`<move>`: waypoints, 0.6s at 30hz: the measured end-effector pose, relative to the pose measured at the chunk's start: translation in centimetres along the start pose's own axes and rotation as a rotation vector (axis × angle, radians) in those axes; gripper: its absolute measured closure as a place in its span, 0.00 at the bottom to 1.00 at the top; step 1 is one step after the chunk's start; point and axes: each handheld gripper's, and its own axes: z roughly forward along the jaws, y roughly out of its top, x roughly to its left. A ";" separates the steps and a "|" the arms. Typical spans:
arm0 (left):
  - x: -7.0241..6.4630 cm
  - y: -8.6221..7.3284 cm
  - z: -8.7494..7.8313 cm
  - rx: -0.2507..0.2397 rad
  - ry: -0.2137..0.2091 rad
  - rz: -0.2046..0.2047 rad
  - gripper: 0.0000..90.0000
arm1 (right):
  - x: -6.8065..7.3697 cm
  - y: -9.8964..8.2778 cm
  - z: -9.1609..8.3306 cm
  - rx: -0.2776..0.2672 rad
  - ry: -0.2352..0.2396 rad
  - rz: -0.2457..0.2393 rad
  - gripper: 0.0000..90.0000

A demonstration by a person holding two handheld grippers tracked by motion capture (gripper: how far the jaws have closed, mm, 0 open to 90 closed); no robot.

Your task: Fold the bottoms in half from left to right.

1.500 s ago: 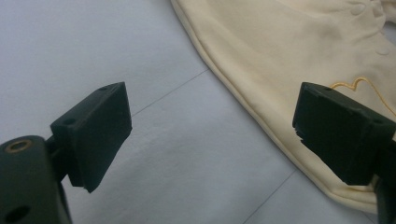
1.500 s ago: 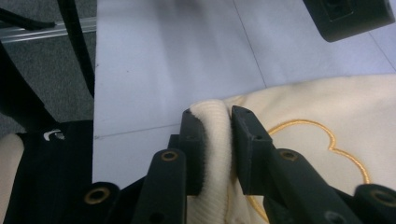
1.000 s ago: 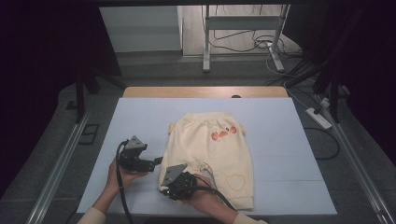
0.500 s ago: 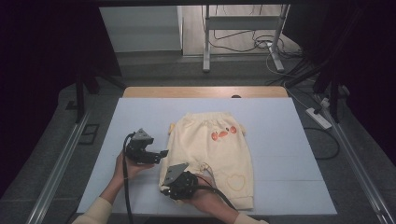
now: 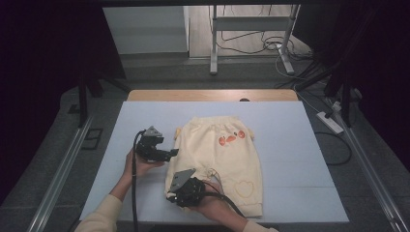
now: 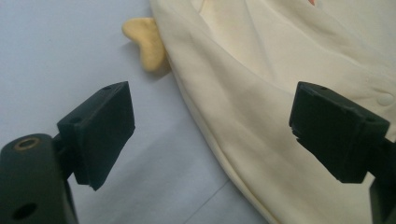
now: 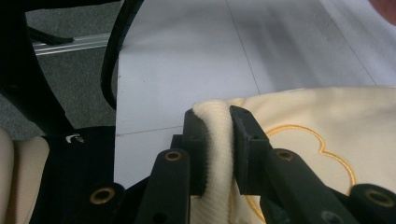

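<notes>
Right claw (image 7: 217,135) pinches the cream garment's (image 5: 227,154) ribbed hem between its jaws.

The cream shorts (image 5: 221,154) are soft matt cloth, smooth across the body with a ribbed knit hem (image 7: 217,140) and shiny stitched orange embroidery (image 7: 299,135), and a small pale tab (image 6: 145,42) at their edge looks like padded fabric, though the view is too close to be sure. The tabletop (image 5: 290,145) wears a matt pale-blue covering, faintly textured like foam or felt, over a strip of bare light wood (image 5: 212,94) at its far edge. Each claw, the left claw (image 6: 210,135) and the right claw (image 7: 218,154), is matt black plastic with slightly rough pads and brass-coloured metal screw inserts (image 7: 173,156).
</notes>
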 end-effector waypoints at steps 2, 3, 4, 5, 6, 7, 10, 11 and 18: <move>0.1 0.2 0.2 0.003 0.002 0.002 0.15 | 0.0 0.0 0.0 0.001 0.000 0.000 0.85; 0.1 0.3 0.4 0.010 0.009 0.007 0.15 | 0.0 0.0 0.0 0.001 0.000 -0.001 0.85; 0.2 0.4 0.5 0.017 0.010 0.009 0.15 | 0.0 0.0 0.0 0.001 0.000 -0.001 0.85; 0.3 0.4 0.7 0.025 0.008 0.011 0.15 | 0.0 0.0 0.0 0.001 0.001 -0.001 0.85; 0.4 0.5 0.8 0.029 0.007 0.006 0.15 | 0.0 0.0 0.0 0.001 0.001 0.000 0.85; 0.5 0.6 1.0 0.031 0.005 0.001 0.15 | 0.0 0.0 0.0 0.001 0.001 -0.001 0.85; 0.7 0.8 1.4 0.042 0.007 0.002 0.15 | 0.0 0.0 0.0 0.002 0.000 -0.002 0.85; 0.8 0.9 1.6 0.044 0.010 0.003 0.15 | 0.0 0.0 0.0 0.003 0.000 -0.003 0.85; 1.3 1.6 2.6 0.052 0.008 0.003 0.16 | 0.0 0.0 0.0 0.002 0.000 -0.001 0.85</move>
